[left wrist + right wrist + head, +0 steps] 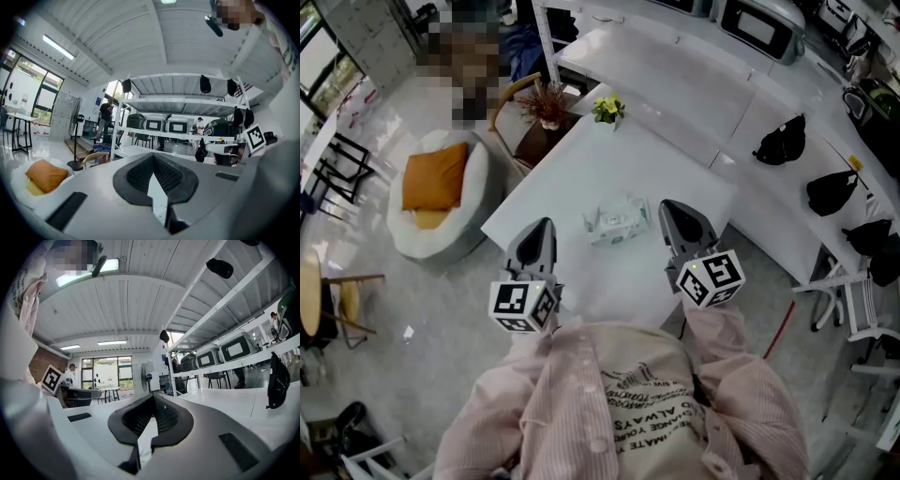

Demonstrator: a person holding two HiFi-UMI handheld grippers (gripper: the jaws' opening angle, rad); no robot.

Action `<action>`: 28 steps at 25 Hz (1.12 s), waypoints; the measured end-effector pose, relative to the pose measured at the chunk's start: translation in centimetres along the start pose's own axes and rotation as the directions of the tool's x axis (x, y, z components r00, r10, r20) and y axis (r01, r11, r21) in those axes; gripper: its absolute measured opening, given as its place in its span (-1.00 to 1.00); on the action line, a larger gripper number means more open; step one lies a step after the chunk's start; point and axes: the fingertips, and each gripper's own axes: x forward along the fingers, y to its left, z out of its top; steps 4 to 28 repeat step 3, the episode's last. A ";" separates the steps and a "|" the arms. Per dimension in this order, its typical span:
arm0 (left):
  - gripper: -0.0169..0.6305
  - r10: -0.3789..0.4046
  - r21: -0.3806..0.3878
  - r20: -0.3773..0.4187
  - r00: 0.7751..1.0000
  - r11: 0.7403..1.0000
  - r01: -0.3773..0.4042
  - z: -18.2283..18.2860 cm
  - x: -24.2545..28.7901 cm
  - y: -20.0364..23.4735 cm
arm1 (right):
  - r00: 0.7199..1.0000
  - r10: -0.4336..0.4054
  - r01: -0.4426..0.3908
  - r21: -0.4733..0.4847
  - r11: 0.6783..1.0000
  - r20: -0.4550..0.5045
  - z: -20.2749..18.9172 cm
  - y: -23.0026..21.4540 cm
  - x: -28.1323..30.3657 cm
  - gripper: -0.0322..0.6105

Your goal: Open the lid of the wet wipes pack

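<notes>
Head cam steep down on table (581, 178), gripper cams level, low

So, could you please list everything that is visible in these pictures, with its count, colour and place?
table: one, white, in front of the person
wet wipes pack: one, whitish, middle of the table, between the two tongs
flowering plant: one, yellow-green, far corner of the table
dried plant: one, reddish brown, on a dark surface beyond that corner
beanbag: one, white, on the floor at left
cushion: one, orange, on the beanbag
bags: three, black, along the white counter at right
shirt: one, pink striped, bottom of the head view
left tongs: one, grey, shut, empty, left of the pack
right tongs: one, grey, shut, empty, right of the pack
</notes>
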 end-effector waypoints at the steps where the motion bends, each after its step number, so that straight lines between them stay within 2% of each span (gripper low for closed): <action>1: -0.95 0.000 0.000 -0.001 1.000 1.000 0.000 -0.1 0.0 0.0 | 1.000 -0.001 0.001 0.000 1.000 -0.001 -0.1 0.0 0.0 -0.90; 28: -0.95 -0.001 0.000 -0.002 1.000 1.000 0.001 -0.2 0.0 0.0 | 1.000 -0.002 0.002 0.000 1.000 -0.002 -0.3 0.0 -0.1 -0.90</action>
